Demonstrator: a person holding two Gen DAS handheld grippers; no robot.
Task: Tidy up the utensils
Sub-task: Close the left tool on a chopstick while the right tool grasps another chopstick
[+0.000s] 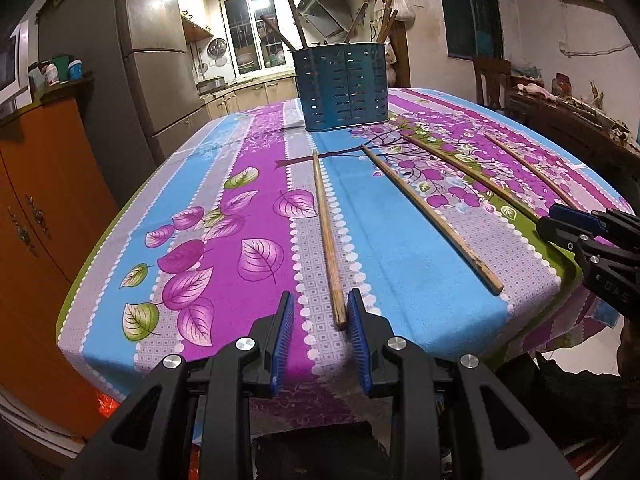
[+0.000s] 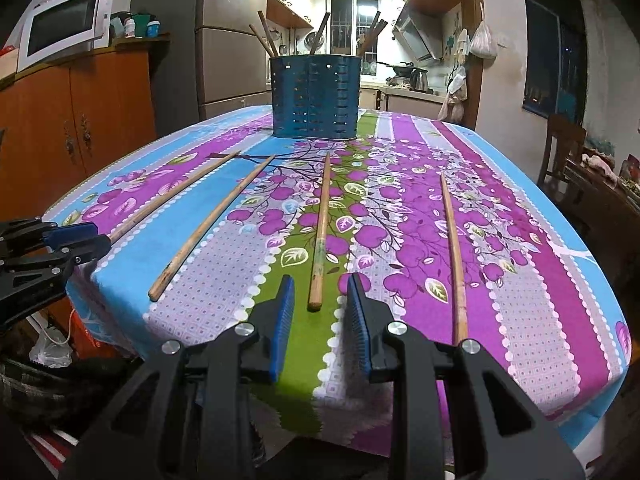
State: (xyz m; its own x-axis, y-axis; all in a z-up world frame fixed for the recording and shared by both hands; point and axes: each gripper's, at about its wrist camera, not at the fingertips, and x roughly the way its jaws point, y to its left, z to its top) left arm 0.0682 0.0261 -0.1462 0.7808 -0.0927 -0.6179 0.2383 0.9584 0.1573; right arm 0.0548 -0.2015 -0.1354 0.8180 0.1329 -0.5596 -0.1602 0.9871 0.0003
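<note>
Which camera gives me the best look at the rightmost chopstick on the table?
The right wrist view: the rightmost chopstick lies almost whole on the purple stripe, its near end behind the gripper body. The left wrist view shows it only at the frame's right edge, partly behind the right gripper.

Left gripper [image 1: 320, 300]: black frame, blue ribbed pads [image 1: 285, 322], jaws parted, nothing clamped, angled downward. Right gripper [image 2: 320, 284]: same build, blue pads [image 2: 283, 306], jaws parted alike, nothing clamped, tilted downward, beside the left.
</note>
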